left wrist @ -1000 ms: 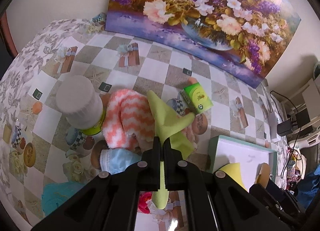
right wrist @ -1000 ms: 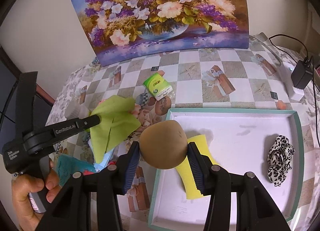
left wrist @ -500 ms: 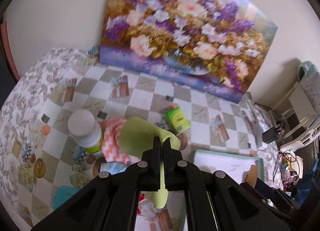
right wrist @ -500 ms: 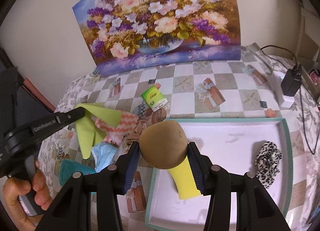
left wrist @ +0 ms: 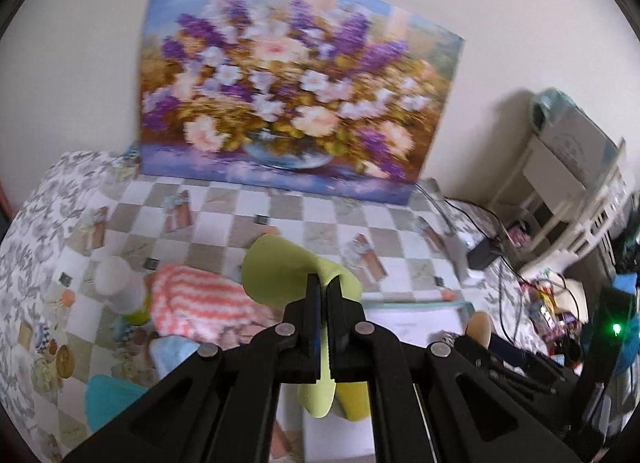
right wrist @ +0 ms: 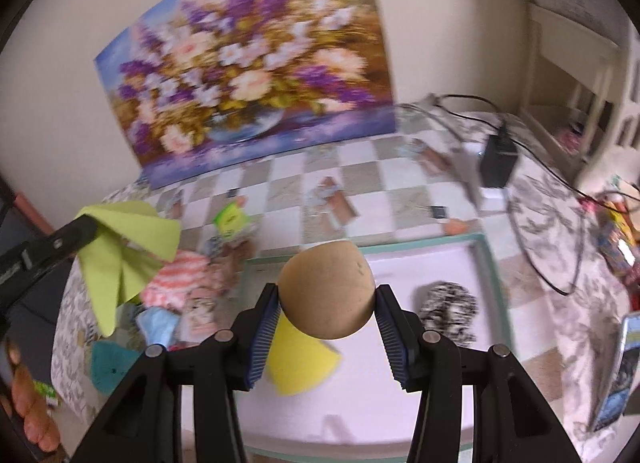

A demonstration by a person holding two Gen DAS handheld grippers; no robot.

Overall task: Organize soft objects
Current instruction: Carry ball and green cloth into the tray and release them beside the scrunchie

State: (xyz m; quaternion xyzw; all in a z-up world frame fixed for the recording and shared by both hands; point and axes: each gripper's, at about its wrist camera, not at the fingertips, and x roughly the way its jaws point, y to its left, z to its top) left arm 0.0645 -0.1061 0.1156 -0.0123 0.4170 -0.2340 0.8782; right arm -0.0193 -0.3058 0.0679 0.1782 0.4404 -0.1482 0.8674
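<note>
No text is showing clearly enough to read in either view, because both pictures are blurred. In the right wrist view, the left gripper (right wrist: 86,227) is carrying a small pale marking on its black arm, but the letters are smearing together and cannot be made out. The small green packet (right wrist: 231,219) on the checked tablecloth (right wrist: 404,171) is showing a pale printed patch on its top, also too blurred to read. At the right edge a phone-like device (right wrist: 620,367) is displaying a bright screen with no legible words or numbers.
</note>
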